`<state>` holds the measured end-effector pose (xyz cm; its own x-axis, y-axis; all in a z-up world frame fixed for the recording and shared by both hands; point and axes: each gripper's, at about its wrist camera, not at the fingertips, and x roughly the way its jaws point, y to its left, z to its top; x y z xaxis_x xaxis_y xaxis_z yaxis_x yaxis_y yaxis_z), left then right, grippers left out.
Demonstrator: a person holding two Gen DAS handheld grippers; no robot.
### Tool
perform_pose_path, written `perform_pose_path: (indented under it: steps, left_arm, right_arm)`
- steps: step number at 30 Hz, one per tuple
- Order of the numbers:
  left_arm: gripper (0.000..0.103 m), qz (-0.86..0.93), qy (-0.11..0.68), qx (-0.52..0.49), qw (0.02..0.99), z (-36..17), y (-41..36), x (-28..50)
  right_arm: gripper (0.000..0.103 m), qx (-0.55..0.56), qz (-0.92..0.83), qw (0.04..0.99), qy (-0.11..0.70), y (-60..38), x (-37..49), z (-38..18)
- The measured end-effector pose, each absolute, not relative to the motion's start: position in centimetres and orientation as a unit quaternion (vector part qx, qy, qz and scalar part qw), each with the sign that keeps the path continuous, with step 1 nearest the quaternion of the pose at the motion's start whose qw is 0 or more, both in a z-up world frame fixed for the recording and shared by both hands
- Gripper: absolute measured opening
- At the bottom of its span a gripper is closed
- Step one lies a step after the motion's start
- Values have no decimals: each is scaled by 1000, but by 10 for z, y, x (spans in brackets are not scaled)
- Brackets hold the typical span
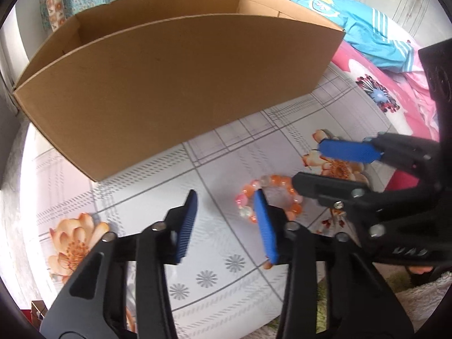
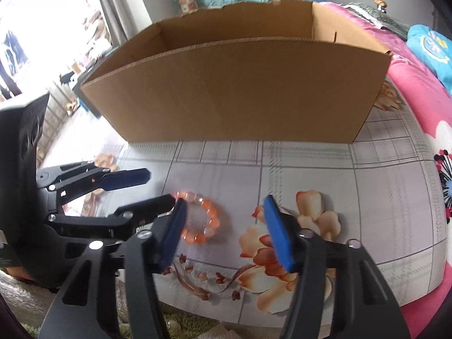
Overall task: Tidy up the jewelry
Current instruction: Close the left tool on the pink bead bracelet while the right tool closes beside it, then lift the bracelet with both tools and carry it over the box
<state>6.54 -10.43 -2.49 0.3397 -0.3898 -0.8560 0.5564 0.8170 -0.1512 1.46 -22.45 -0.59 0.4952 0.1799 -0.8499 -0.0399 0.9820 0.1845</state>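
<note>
The large open-topped brown cardboard box (image 1: pixel 175 84) stands on the floral, grid-patterned bedsheet (image 1: pixel 231 163), well behind the work area, and is judged to be the destination.

The left gripper (image 1: pixel 226 223), black with blue ribbed pads, has its jaws apart with nothing between them; its right finger overlaps the ring in the left wrist view, contact uncertain. The right gripper (image 2: pixel 226 231) likewise stands with jaws apart and empty, above the printed flower.

The bracelet of orange, pink and clear glassy round beads (image 2: pixel 202 220) lies flat on the sheet in front of the box, between the two grippers.

Handling, as judged: light; each bead hard and smooth, therefore slippery; the ring as a whole limp, probably on elastic cord. Pinch across one side of the ring, one pad inside the loop, one outside. Close gently; expect the free side to hang down.
</note>
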Motion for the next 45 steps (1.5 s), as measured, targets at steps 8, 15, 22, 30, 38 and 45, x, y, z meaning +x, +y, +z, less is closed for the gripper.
perform_pose_path:
  steps: [8, 15, 22, 30, 38, 45]
  left_arm:
    - [22, -306, 520, 78, 794, -31, -112, 69]
    - [18, -308, 524, 95, 789, -31, -122, 67]
    - [15, -312, 523, 107, 786, -31, -126, 68]
    - [13, -313, 522, 113, 785, -32, -127, 68]
    - [13, -316, 523, 109, 784, -33, -125, 69]
    - [13, -318, 521, 106, 785, -32, -124, 69]
  right_arm:
    - [29, 83, 87, 849, 514, -222, 17, -14]
    - [13, 78, 97, 841, 527, -218, 26, -23]
    - [10, 92, 97, 837, 531, -226, 27, -22]
    - [10, 94, 98, 836, 532, -226, 27, -25]
    - [10, 97, 101, 834, 533, -230, 30, -27]
    - [10, 102, 101, 835, 531, -233, 31, -28]
